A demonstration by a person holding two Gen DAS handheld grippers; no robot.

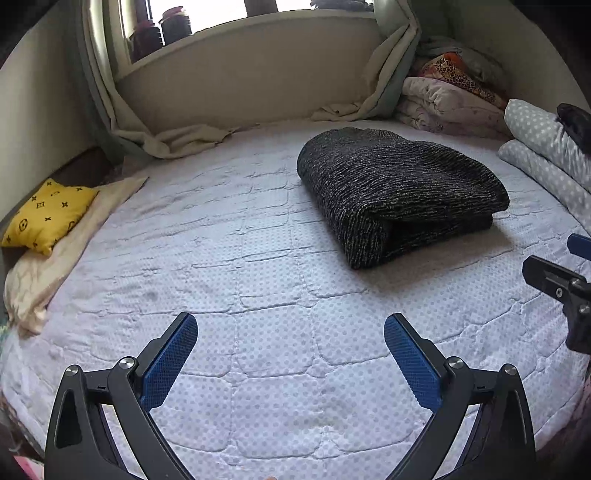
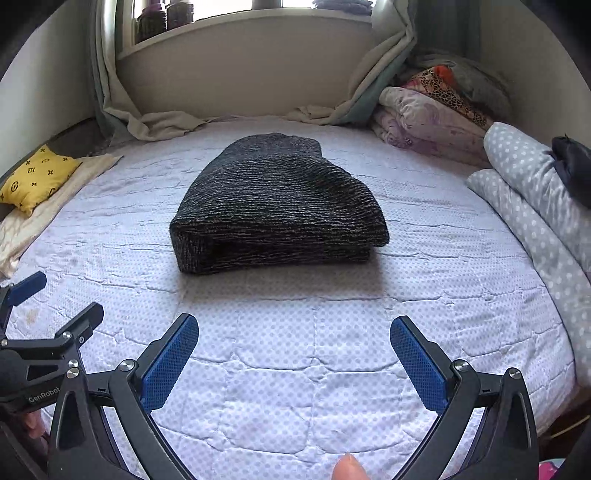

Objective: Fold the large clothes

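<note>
A home bedroom: quilted mattress, yellow pillow, folded blankets and curtained window

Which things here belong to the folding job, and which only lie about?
Job:
dark knit garment, folded on the mattress
left tool, open
right tool, open

Lying about:
yellow cushion
dotted quilt
stacked blankets
curtain

Black-grey flecked sweater; yellow black-motif cushion; white dotted mattress.
</note>
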